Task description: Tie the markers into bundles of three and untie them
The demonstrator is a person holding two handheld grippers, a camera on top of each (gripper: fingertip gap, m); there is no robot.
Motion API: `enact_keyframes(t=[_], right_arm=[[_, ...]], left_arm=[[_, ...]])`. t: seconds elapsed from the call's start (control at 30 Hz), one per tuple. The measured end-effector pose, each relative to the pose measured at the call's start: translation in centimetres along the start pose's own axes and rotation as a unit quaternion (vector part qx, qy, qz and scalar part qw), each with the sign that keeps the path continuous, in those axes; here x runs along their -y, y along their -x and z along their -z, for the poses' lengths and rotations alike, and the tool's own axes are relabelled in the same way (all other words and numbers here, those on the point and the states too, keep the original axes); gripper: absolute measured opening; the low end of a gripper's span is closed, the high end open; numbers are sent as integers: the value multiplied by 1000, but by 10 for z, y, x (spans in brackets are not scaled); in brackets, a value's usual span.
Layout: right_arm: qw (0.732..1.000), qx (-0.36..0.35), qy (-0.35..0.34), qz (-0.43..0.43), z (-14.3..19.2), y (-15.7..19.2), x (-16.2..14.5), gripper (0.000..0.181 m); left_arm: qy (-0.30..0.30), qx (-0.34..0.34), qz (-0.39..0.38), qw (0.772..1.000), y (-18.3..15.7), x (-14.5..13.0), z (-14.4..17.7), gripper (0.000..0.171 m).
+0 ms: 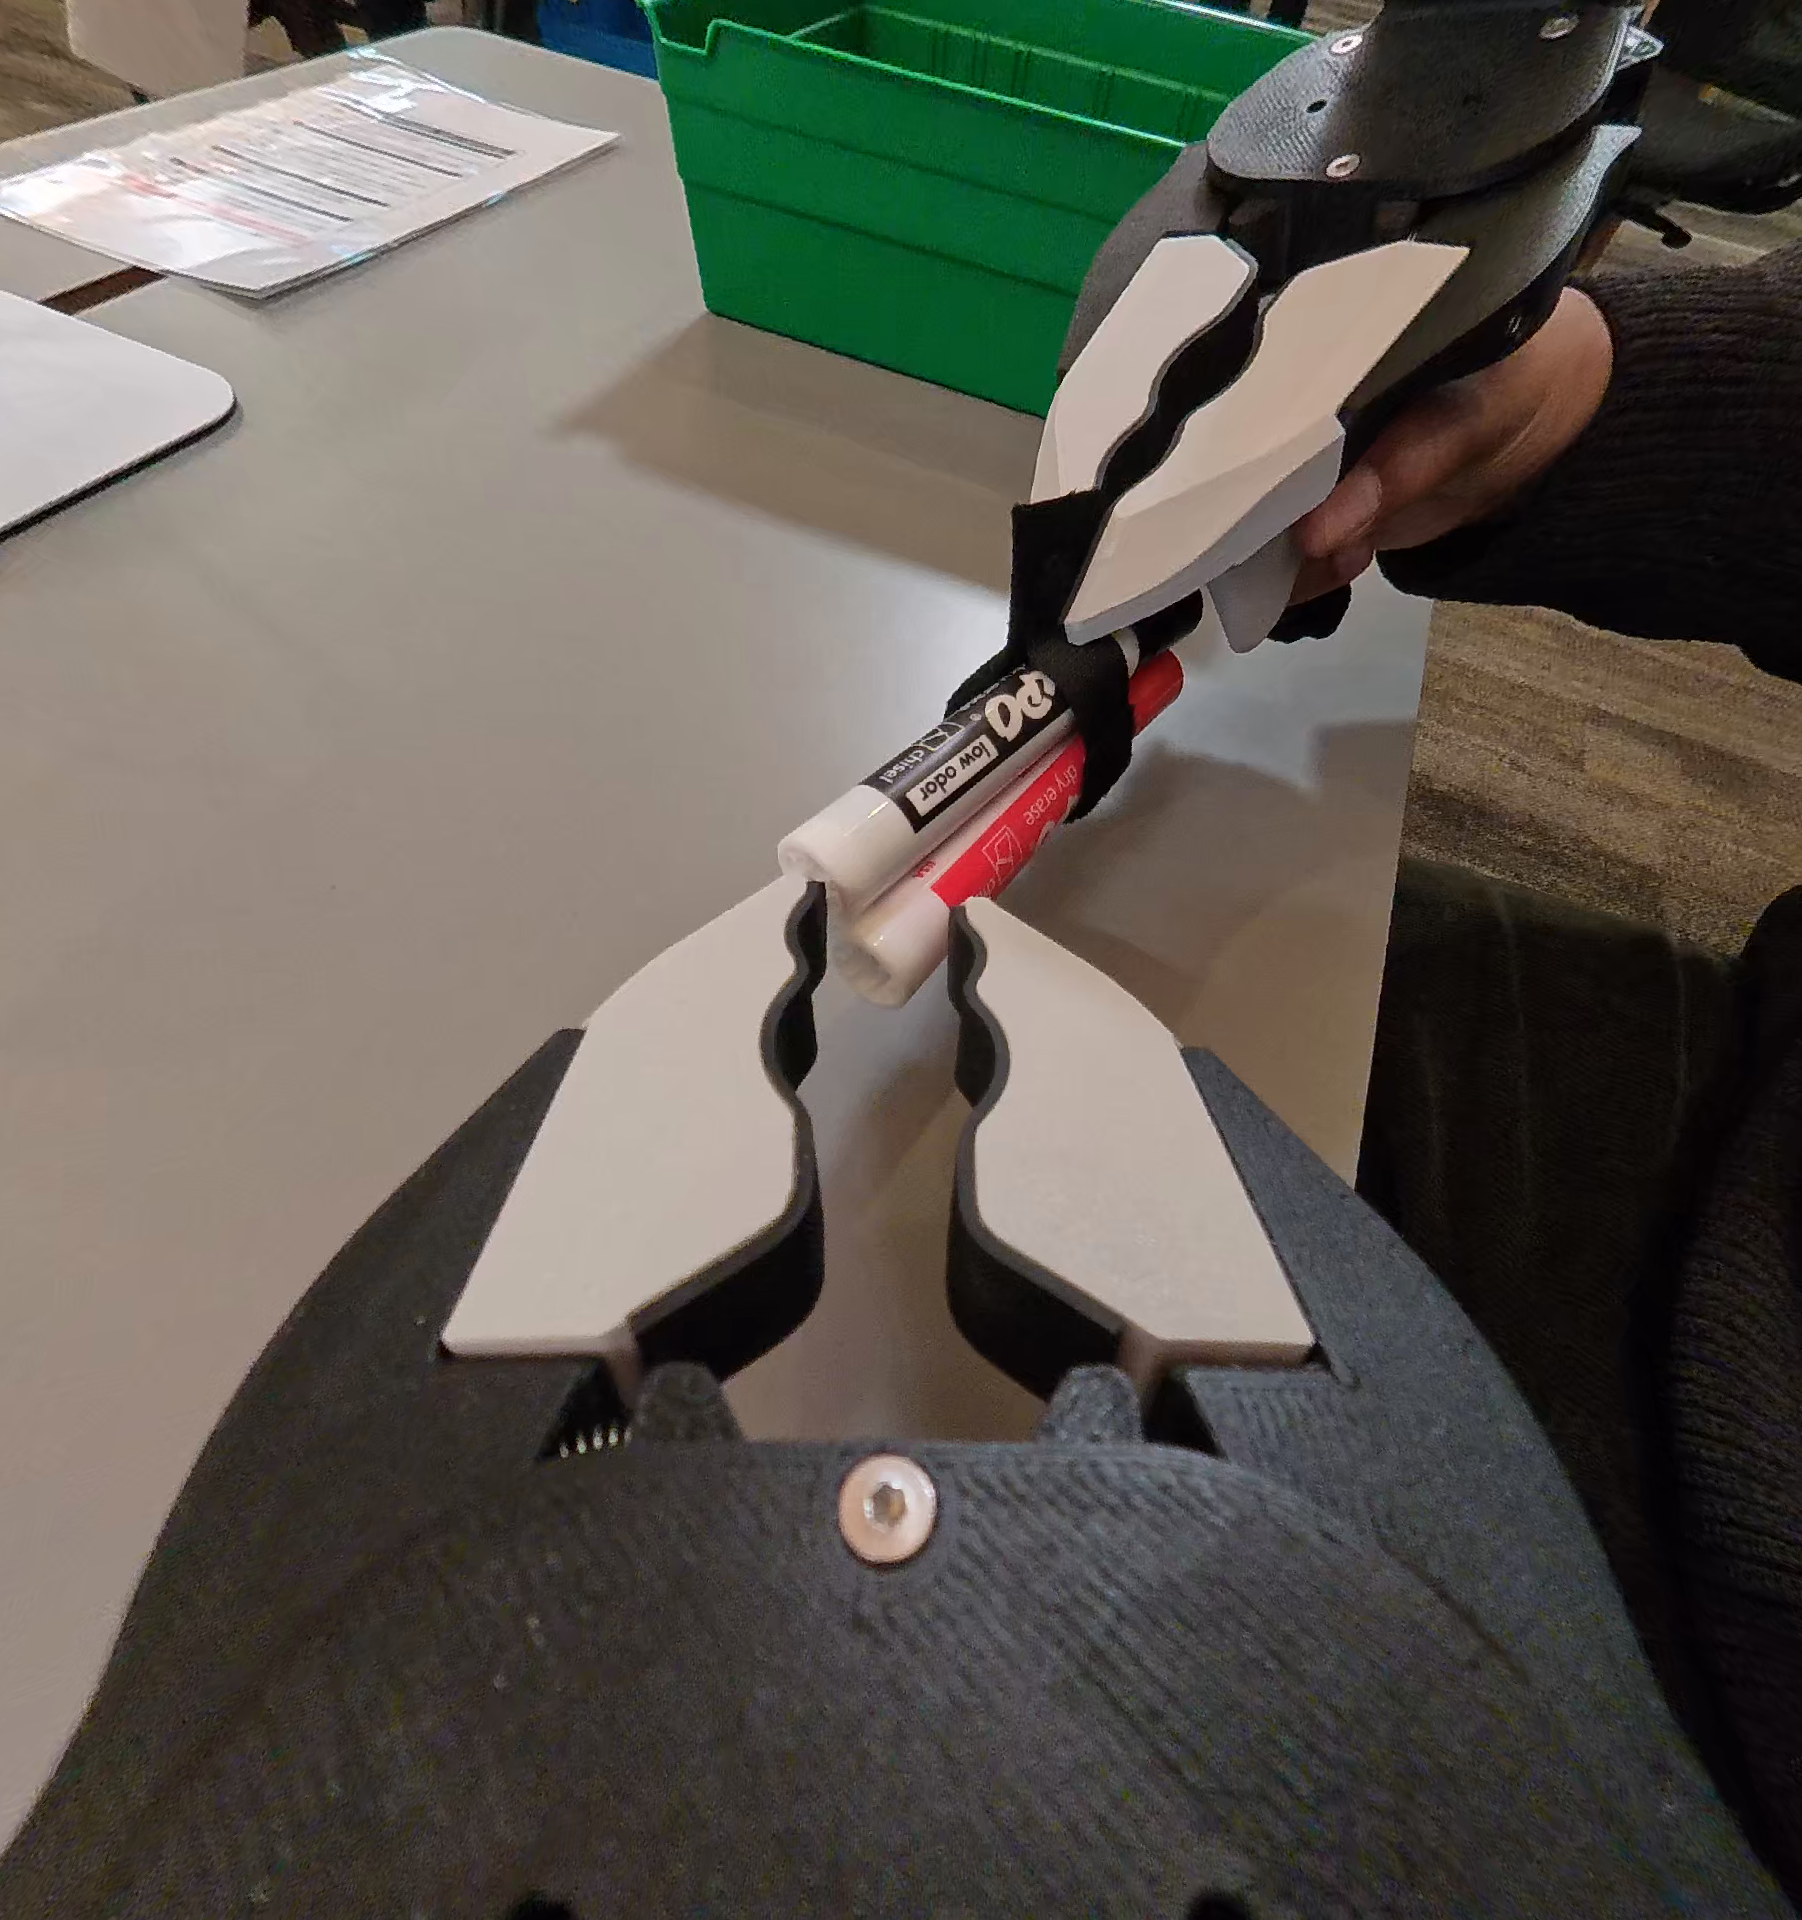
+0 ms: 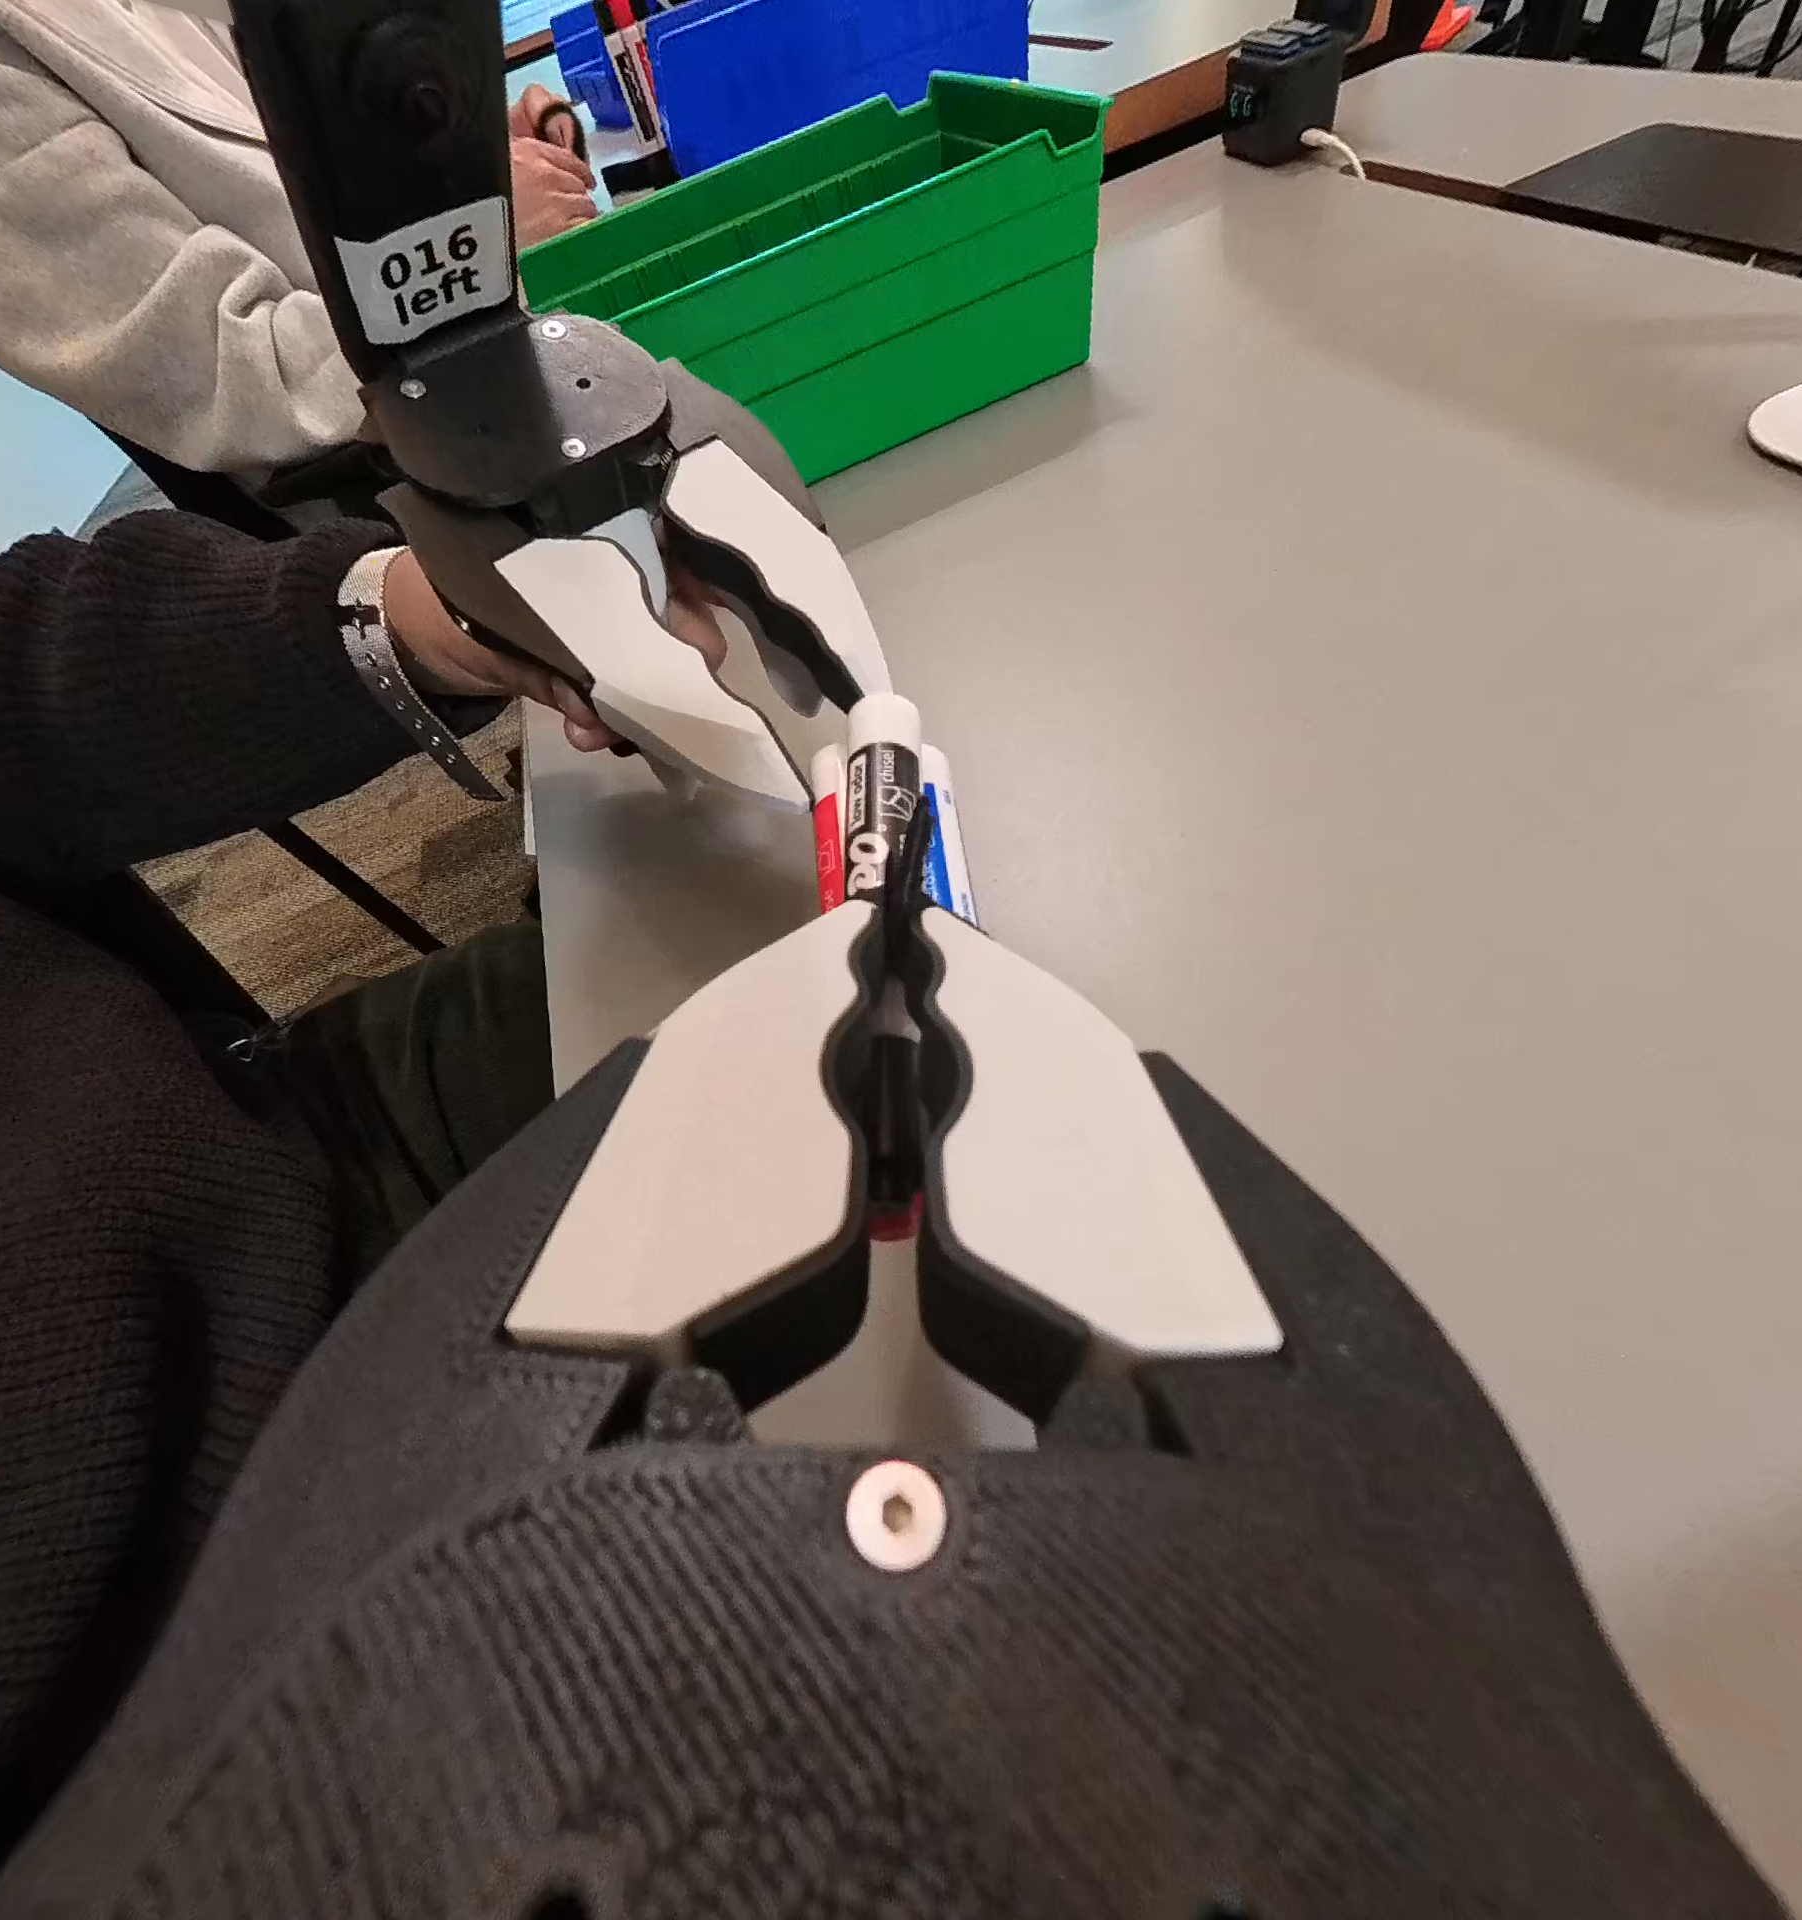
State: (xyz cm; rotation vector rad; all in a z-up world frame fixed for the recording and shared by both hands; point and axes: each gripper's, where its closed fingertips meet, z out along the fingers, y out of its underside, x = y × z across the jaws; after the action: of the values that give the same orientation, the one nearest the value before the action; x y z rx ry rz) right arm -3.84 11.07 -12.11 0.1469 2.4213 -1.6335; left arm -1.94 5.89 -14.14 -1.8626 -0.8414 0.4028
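My right gripper (image 2: 895,925) is clamped on the black strap (image 1: 1089,717) binding a light, stiff, slippery bundle of dry-erase markers (image 1: 964,821) above the grey table (image 1: 409,727), while my left gripper (image 1: 886,914), jaws parted, brackets its butt ends.

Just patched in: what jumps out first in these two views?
The marker bundle, bound by a black strap, hangs over the grey table. The right gripper is shut on the strap; the open left gripper flanks the bundle's free end. A green bin sits behind.
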Motion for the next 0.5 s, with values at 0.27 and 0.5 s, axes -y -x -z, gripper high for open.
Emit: enact_keyframes(t=[0.27,0.5], right_arm=[[1000,-10,0,7,3,-4,1,3],[1000,-13,3,21,4,-4,1,3]], left_arm=[[-12,-2,29,1000,6,0,3,30],[-26,-9,52,998,10,2,6,41]])
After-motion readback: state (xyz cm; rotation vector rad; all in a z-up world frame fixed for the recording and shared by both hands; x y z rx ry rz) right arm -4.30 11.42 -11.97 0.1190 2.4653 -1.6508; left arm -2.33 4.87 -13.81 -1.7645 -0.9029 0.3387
